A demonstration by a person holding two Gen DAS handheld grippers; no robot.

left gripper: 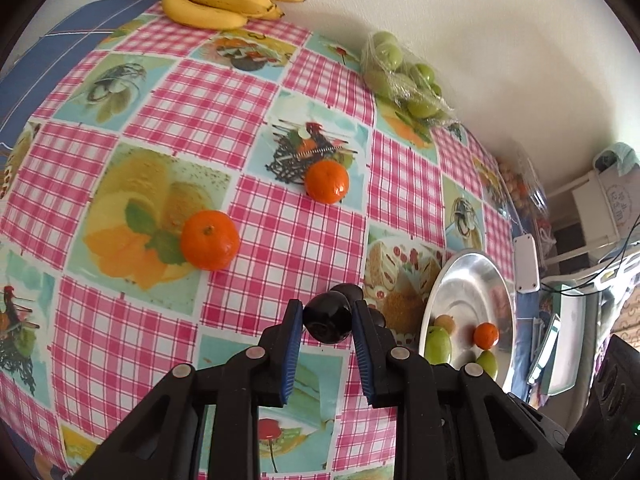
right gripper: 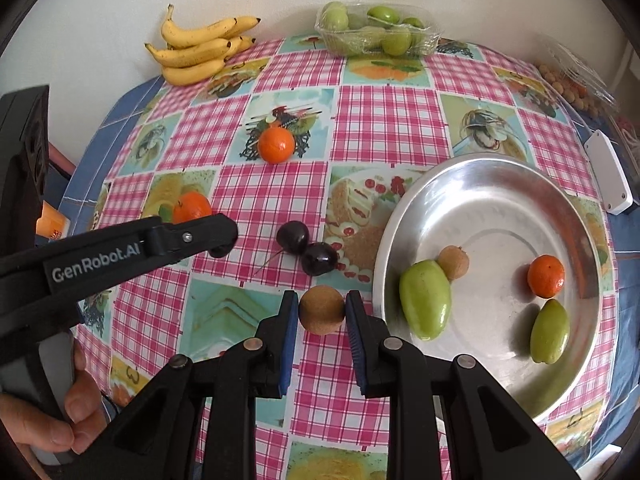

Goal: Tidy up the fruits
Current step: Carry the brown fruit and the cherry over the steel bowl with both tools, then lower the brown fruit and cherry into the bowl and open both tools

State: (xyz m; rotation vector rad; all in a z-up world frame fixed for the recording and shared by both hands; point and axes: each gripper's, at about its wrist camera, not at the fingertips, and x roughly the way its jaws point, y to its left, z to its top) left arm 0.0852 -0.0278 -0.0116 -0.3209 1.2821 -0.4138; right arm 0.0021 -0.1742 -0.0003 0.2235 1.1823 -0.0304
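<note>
My left gripper [left gripper: 327, 320] is shut on a dark cherry [left gripper: 326, 318] just above the checked tablecloth. In the right wrist view the left gripper [right gripper: 219, 249] comes in from the left, with the same cherry [right gripper: 219, 251] at its tip. My right gripper [right gripper: 322, 311] is shut on a round brown fruit [right gripper: 321, 309], left of the metal plate [right gripper: 400, 216]. Two more dark cherries [right gripper: 306, 248] lie on the cloth beyond it. The plate holds two green fruits [right gripper: 426, 299], a brown fruit [right gripper: 454, 263] and a small orange [right gripper: 545, 276].
Two oranges [left gripper: 209, 240] [left gripper: 327, 182] lie on the cloth. Bananas [right gripper: 200, 50] and a wrapped tray of green fruits [right gripper: 376, 32] stand at the back by the wall. A bag of small fruits [right gripper: 568, 84] and a white box [right gripper: 610, 172] sit at the right edge.
</note>
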